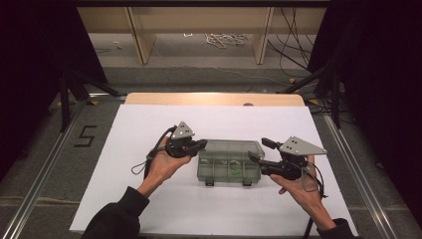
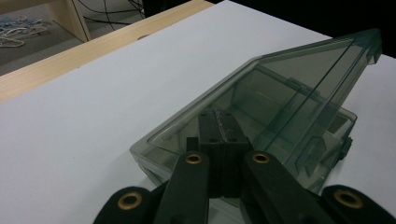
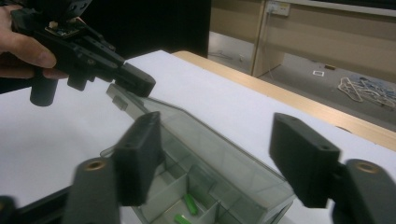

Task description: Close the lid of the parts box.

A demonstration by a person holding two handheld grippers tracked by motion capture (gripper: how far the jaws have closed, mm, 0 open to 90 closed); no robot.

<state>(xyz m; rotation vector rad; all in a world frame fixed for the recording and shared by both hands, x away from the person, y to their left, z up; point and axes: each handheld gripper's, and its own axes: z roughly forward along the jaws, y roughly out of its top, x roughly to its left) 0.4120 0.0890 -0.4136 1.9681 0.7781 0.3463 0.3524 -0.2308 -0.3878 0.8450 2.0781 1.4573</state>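
Smoky clear plastic box [image 1: 229,162] sits mid-desk on white sheet [image 1: 149,199], lid [image 2: 299,88] raised partway. Green pieces [image 3: 189,205] lie in one compartment. Left claw [image 1: 201,145] closed tight, tips at box's left edge under the lid. Right claw [image 1: 258,151] spread wide at box's right end, nothing gripped.

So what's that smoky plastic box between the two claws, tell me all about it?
The compartment box is a see-through, grey-tinted plastic organiser lying flat on the white table cover. Inner walls divide it, and small green pieces lie in its compartments. Two dark latches sit on its near edge. Its hinged lid is tilted partly up. The left claw, jaws shut, rests at the lid's edge; the right claw is open at the other end, not touching.
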